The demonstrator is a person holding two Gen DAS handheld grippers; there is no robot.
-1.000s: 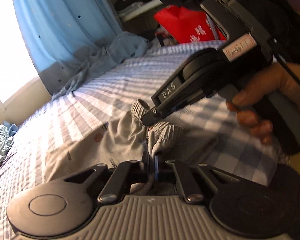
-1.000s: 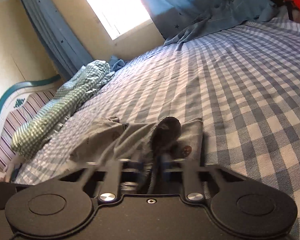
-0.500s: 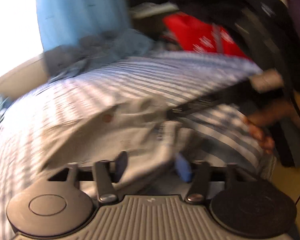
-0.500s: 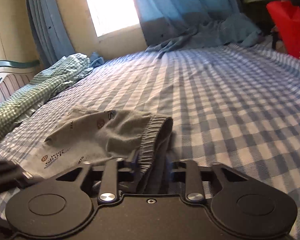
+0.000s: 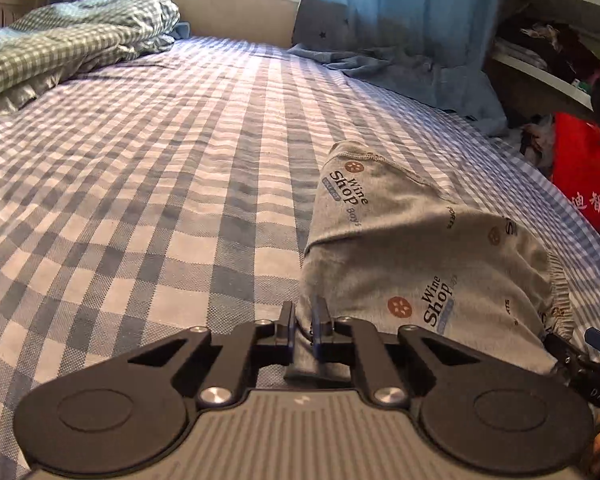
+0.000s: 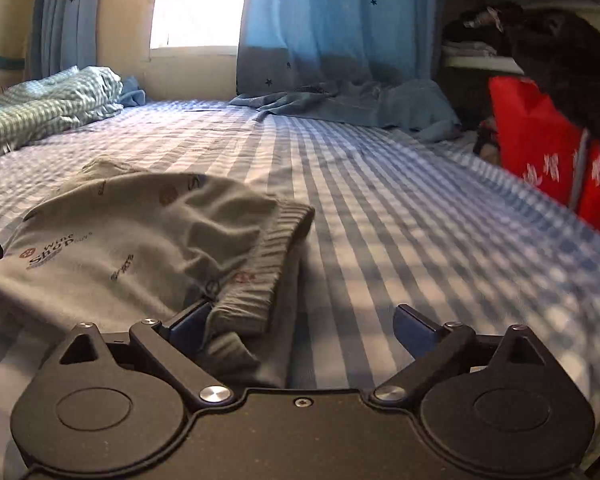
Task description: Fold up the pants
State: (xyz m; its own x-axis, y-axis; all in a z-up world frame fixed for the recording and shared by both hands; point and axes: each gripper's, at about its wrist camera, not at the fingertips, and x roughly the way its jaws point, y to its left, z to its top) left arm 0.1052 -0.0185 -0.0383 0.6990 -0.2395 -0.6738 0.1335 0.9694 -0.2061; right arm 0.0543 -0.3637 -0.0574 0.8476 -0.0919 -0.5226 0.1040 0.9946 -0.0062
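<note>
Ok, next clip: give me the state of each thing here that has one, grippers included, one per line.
pants: folded over, bunched, lying on the bed.
left gripper: jaws closing, pinching a pants edge.
right gripper: jaws opening wide, waistband lying loose between them.
bedsheet: spread flat.
green checked blanket: crumpled at the far side.
curtain: drawn aside, hem resting on the bed.

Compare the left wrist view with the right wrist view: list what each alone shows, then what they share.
Left wrist only: the left gripper closing on a corner of the grey pants, and their hemmed leg end.

Right wrist only: the right gripper opening wide, the ribbed waistband lying beside one pad.

Both: the pants, checked bedsheet, green checked blanket, blue curtain, red bag.
</note>
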